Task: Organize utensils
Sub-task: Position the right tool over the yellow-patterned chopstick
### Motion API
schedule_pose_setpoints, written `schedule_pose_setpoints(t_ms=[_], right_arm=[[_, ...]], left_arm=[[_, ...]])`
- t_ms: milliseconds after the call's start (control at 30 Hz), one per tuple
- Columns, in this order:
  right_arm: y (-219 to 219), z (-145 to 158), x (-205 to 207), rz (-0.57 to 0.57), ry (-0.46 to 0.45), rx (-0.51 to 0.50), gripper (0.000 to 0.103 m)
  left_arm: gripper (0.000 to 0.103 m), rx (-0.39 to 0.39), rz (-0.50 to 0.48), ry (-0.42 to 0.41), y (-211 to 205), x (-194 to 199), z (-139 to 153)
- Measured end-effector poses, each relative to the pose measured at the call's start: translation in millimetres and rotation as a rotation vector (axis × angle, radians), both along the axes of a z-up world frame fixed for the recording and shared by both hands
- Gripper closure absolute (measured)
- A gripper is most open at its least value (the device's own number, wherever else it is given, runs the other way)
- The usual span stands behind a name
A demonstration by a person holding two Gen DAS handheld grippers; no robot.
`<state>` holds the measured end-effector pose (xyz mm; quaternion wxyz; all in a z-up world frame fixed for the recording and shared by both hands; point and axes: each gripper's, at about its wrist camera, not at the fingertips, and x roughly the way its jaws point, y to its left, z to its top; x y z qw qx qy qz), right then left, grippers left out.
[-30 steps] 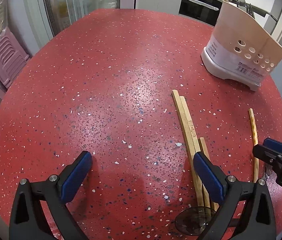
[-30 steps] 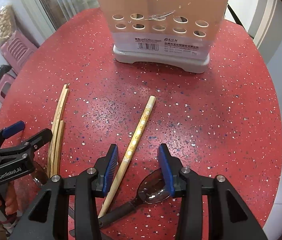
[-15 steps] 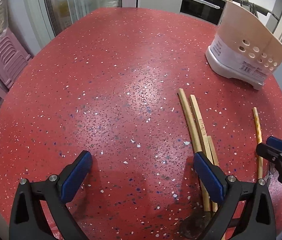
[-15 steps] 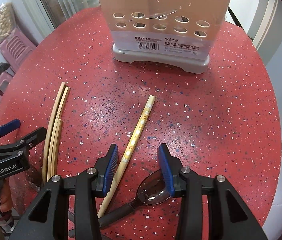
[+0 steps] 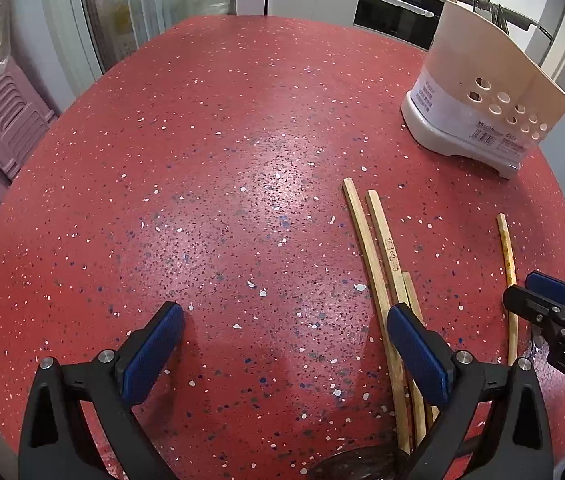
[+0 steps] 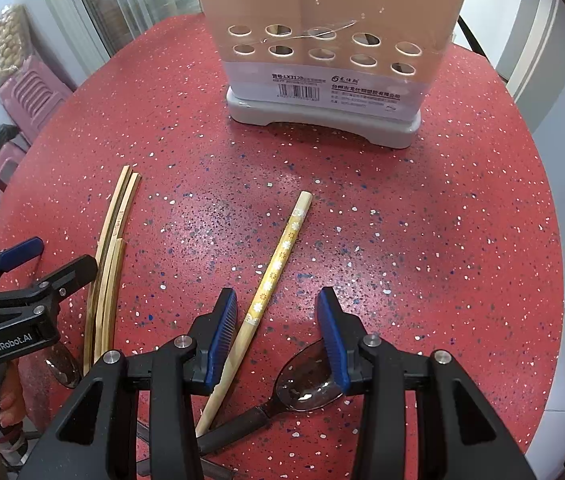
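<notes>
A beige utensil holder (image 6: 326, 52) on a grey base stands at the far side of the red table; it also shows in the left wrist view (image 5: 478, 108). Three plain wooden chopsticks (image 5: 382, 264) lie side by side; my open left gripper (image 5: 282, 344) hovers with its right finger over their near ends. A flower-patterned chopstick (image 6: 278, 264) lies between the fingers of my open right gripper (image 6: 278, 316), near its left finger. A dark metal spoon (image 6: 306, 380) with a black handle lies under its right finger.
The red speckled table (image 5: 210, 184) curves off to the left and right. Pink stools (image 5: 6, 116) stand beyond its left edge. A second spoon bowl (image 6: 62, 364) lies under the left gripper. Kitchen cabinets and an oven are behind.
The left gripper has drawn back and turned slightly, so the wooden chopsticks and holder sit a little farther away. The right gripper has barely moved. Nothing was grasped.
</notes>
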<state>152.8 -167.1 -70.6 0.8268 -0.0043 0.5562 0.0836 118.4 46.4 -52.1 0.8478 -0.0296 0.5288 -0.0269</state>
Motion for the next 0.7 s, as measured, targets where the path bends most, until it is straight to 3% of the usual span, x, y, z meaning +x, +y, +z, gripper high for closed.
schedule_pose_setpoints(t_ms=[300,700], right_arm=[[12.5,0.7,1.3,0.022,0.012,-0.014,0.057],[21.7,-1.1,6.4,0.029,0.009,-0.008,0.057]], left_arm=[[0.0,0.016,-0.014,0.016,-3.2,5.8,2.1],[0.0,-0.039,-0.011,0.031,-0.8,3.7,2.0]])
